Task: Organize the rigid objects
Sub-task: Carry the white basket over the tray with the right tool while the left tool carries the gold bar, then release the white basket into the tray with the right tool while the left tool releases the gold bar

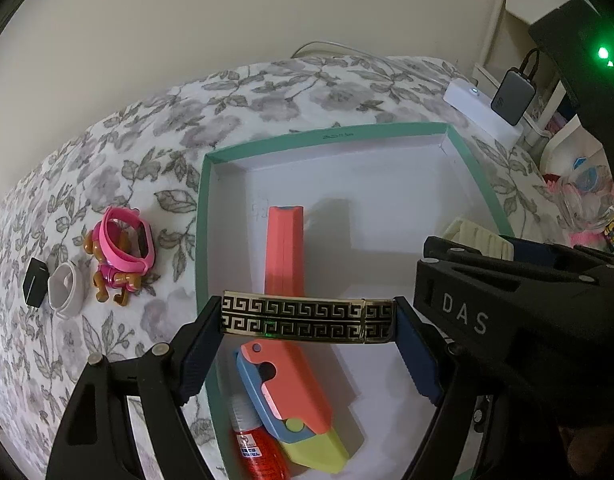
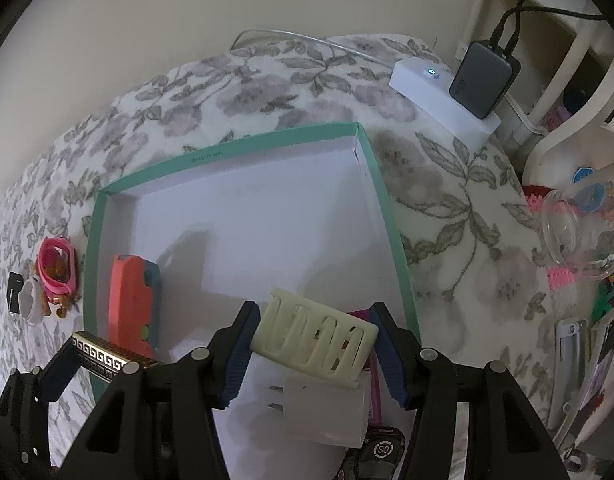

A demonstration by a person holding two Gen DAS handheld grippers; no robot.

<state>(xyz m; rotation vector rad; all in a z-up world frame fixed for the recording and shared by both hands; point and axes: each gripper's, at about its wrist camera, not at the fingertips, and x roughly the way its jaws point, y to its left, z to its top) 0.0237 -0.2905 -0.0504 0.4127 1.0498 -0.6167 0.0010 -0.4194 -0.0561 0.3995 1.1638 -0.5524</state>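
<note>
While both hang over the teal-rimmed white cardboard tray (image 1: 201,216), the left gripper (image 1: 307,316) clamps a gold-and-black key-patterned bar (image 1: 303,316) and the right gripper (image 2: 313,340) clamps a cream slotted plastic block (image 2: 313,336); the tray's far half lies bare.

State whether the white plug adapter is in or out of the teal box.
In: the white plug adapter lies on the white floor inside the teal box.

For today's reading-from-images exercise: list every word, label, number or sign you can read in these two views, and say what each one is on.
"DAS": white letters on the right hand-held gripper, seen from the left wrist view.
Small print on the far rim of the teal box: too small to read.
White label on the red bottle: blurred, unreadable.
Round white logo on the dark object near the bottom edge of the right wrist view: not clearly readable.
</note>
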